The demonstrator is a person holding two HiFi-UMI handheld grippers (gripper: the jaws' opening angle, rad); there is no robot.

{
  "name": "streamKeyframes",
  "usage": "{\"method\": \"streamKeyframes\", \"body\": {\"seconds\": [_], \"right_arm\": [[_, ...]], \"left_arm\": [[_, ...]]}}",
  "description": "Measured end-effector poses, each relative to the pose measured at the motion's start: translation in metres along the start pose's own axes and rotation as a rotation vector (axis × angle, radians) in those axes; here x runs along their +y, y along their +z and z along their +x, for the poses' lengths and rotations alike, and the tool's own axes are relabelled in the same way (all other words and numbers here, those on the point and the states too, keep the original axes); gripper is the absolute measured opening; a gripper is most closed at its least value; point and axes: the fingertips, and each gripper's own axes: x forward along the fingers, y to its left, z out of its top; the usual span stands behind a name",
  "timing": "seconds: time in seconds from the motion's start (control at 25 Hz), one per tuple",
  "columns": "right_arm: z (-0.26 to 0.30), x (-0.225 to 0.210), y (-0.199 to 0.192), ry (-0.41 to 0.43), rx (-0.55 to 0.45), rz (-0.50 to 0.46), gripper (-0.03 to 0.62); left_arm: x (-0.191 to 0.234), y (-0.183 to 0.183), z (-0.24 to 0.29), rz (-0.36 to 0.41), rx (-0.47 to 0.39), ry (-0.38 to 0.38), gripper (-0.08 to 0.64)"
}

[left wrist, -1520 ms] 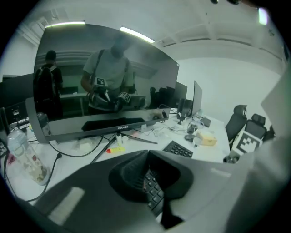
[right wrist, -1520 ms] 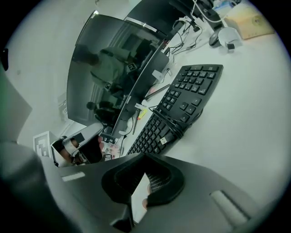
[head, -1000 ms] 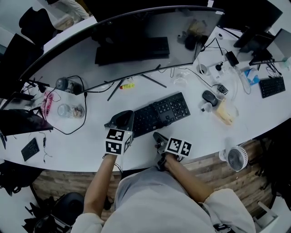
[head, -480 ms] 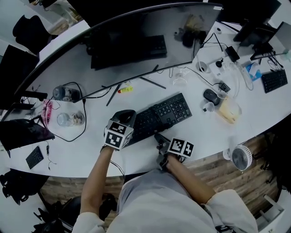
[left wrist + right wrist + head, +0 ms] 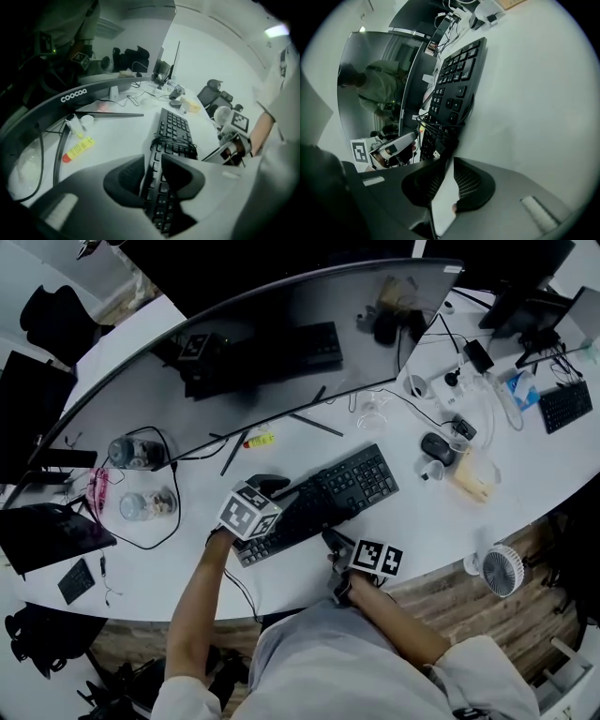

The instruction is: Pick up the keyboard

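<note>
The black keyboard (image 5: 352, 482) lies slanted on the white desk (image 5: 187, 549), with its cable wound round its left part. My left gripper (image 5: 279, 495) sits over that left part. In the left gripper view its jaws (image 5: 152, 161) are shut on the keyboard (image 5: 176, 126), whose end runs between the two pads. My right gripper (image 5: 330, 538) hovers at the desk's front edge, just below the keyboard's middle. In the right gripper view its jaws (image 5: 449, 164) are nearly together with only white desk showing between them, and the keyboard (image 5: 457, 77) lies ahead.
A wide curved monitor (image 5: 281, 343) spans the back of the desk. A mouse (image 5: 433, 444), cups and cables crowd the right. A small fan (image 5: 502, 570) stands at the front right edge. A yellow tube (image 5: 261, 440), pens and two jars (image 5: 141, 451) lie to the left.
My left gripper has moved right from beside the keyboard's left end onto it and now grips it. The right gripper has stayed near the front edge.
</note>
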Motion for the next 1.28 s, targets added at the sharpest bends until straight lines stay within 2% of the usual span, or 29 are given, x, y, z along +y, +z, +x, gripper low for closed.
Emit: {"method": "streamKeyframes", "body": {"seconds": [0.2,0.52,0.84,1.0,1.16,1.28], "right_arm": [[0.002,0.002,0.002,-0.005,0.011,0.006,0.06],[-0.001,0.002,-0.001,-0.01,0.021,0.0,0.06],[0.0,0.007,-0.003,-0.013,0.012,-0.01,0.06],[0.001,0.008,-0.002,-0.014,0.01,-0.012,0.06],[0.002,0.008,0.0,-0.014,0.004,-0.015,0.06],[0.001,0.008,0.0,-0.015,-0.002,-0.01,0.058]], "left_arm": [[-0.006,-0.001,0.013,-0.018,0.038,-0.119,0.0],[-0.009,-0.002,0.015,-0.153,0.032,-0.254,0.0],[-0.003,-0.003,0.012,-0.167,0.014,-0.264,0.0],[-0.001,-0.011,0.022,-0.092,0.061,-0.224,0.0],[0.0,-0.012,0.025,-0.12,0.094,-0.263,0.0],[-0.005,-0.012,0.028,-0.112,0.131,-0.277,0.0]]}}
